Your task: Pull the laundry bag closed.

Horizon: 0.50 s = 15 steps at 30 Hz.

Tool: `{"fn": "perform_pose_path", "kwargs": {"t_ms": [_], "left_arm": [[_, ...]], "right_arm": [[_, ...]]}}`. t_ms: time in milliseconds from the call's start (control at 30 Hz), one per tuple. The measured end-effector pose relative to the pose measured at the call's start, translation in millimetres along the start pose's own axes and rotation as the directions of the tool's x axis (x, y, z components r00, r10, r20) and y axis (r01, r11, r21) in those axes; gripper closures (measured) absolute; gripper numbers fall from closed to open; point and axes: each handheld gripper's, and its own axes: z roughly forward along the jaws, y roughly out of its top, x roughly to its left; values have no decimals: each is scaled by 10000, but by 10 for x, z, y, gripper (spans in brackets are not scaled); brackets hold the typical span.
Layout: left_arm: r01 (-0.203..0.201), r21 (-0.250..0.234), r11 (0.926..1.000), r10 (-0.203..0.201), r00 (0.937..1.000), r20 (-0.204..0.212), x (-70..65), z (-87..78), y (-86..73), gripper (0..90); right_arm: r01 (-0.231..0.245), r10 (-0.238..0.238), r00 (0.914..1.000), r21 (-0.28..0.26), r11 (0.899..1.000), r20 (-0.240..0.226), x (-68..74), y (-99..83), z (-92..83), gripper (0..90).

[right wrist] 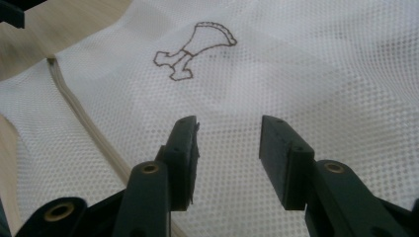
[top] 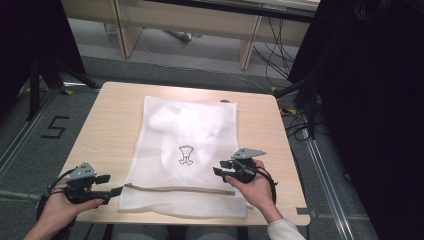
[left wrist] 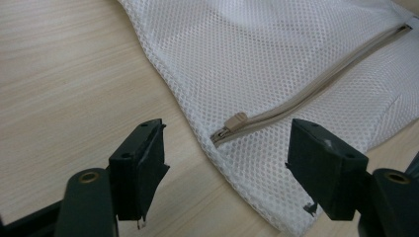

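A white mesh laundry bag point(top: 190, 150) lies flat on the wooden table point(top: 110, 125), with a dark outline emblem point(top: 185, 154) on it and a beige zipper point(top: 175, 188) along its near edge. The zipper pull point(left wrist: 235, 121) sits at the bag's left end, zipper closed. My left gripper point(top: 112, 186) is open just left of the bag's corner, with the pull a little beyond its jaws point(left wrist: 227, 168). My right gripper point(top: 221, 173) is open over the bag's right part, jaws apart above the mesh point(right wrist: 230, 148), short of the emblem point(right wrist: 193, 49).
Light wooden furniture point(top: 190, 22) stands beyond the table, with cables point(top: 280, 55) on the grey floor. Black curtains point(top: 370, 100) hang at the right and far left. A "5" mark point(top: 54, 127) is on the floor at the left.
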Motion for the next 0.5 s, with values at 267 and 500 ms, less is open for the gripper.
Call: {"fn": "perform_pose_path", "kwargs": {"t_ms": [267,500], "left_arm": [[264,-121,9996,-265,9996,-48,-11,26,-5,286],[-52,209,9998,53,10000,-40,7,1,-4,283]], "right_arm": [[500,-506,9982,-204,9985,-334,188,156,161,602],[935,-938,9926,-66,9956,-777,430,276,358,600]]}}
